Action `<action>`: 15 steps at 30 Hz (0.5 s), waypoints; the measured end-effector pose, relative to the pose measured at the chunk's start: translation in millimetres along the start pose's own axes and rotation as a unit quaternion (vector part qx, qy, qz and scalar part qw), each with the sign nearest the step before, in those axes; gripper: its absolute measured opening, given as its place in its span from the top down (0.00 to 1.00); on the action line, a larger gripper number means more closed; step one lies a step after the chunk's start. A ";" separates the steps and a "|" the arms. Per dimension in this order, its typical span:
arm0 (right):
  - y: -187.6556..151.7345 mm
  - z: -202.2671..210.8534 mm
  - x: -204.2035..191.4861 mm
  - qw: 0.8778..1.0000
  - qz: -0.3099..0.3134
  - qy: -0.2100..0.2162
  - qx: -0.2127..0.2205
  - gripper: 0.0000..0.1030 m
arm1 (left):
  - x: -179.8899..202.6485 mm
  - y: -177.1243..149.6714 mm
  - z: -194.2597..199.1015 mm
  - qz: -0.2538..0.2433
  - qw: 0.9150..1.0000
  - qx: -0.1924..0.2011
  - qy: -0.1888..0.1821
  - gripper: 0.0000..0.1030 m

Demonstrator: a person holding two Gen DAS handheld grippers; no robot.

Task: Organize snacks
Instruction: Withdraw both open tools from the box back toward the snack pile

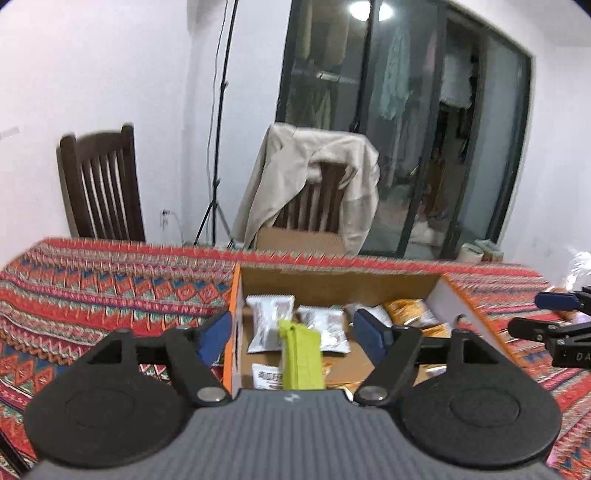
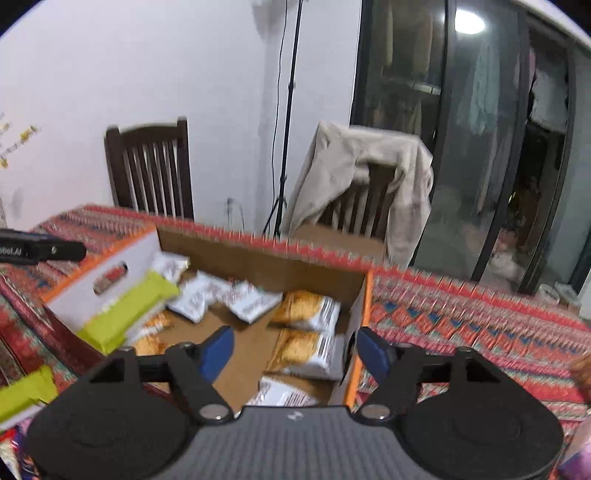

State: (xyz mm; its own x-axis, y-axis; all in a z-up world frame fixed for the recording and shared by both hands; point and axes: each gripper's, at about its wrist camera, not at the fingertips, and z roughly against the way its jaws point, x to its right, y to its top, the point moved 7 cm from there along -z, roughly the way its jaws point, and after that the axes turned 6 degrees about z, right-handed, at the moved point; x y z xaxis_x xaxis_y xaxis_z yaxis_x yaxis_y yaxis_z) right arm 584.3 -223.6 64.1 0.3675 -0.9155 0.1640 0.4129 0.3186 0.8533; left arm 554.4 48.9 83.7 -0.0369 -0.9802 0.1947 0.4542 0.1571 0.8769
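We judged the sorting well along: both our left gripper [image 1: 291, 330] and right gripper [image 2: 293, 354] gaped empty above the cardboard box [image 2: 258, 262] of packets, a green packet [image 2: 127, 312] dropping in, another [image 2: 24, 395] waiting on the bench [image 2: 480, 317].

dim indoor light from a ceiling lamp [image 1: 369, 9] mirrored in glass; motion blur; fisheye-bent edges

The open cardboard box [image 2: 258, 266] on the bench [image 2: 461, 317] is clear from above, though its walls bar entry from the sides. White packets [image 2: 207, 295] crowd its far left; orange packets [image 2: 306, 310] line the right wall. A bare strip of floor [image 2: 243, 347] runs between them. A green packet [image 2: 125, 314] lies tilted across the left wall. Right of the box the patterned cloth is clear.
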 end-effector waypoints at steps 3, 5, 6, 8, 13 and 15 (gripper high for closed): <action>9.0 33.4 -2.6 1.000 0.006 0.006 0.025 0.24 | 10.1 1.5 41.5 -0.015 1.000 0.023 -0.013 0.19; 9.5 56.9 -6.8 0.999 0.014 0.007 0.039 0.19 | 15.7 -1.4 68.0 -0.025 0.999 0.036 -0.021 0.15; 7.6 70.1 -9.5 0.999 0.018 0.009 0.046 0.19 | 17.8 -4.9 85.4 -0.029 0.998 0.046 -0.026 0.13; 1.1 94.9 -14.5 0.998 0.022 0.014 0.057 0.17 | 20.6 -11.3 112.5 -0.036 0.997 0.061 -0.031 0.09; -27.9 150.1 -30.0 0.997 0.036 0.027 0.065 0.13 | 25.9 -46.7 180.5 -0.044 0.994 0.089 -0.049 0.02; -43.5 171.6 -38.2 0.996 0.046 0.026 0.069 0.12 | 25.7 -70.8 201.0 -0.048 0.994 0.094 -0.041 0.01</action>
State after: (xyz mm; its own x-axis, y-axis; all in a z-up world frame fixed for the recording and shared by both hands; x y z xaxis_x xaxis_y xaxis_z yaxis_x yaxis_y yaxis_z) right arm 409.2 -244.7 105.6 0.4417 -0.8694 0.2215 0.2590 0.3600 0.8963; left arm 342.4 36.9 115.0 -0.1477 -0.9798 0.1351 0.2711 0.0913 0.9582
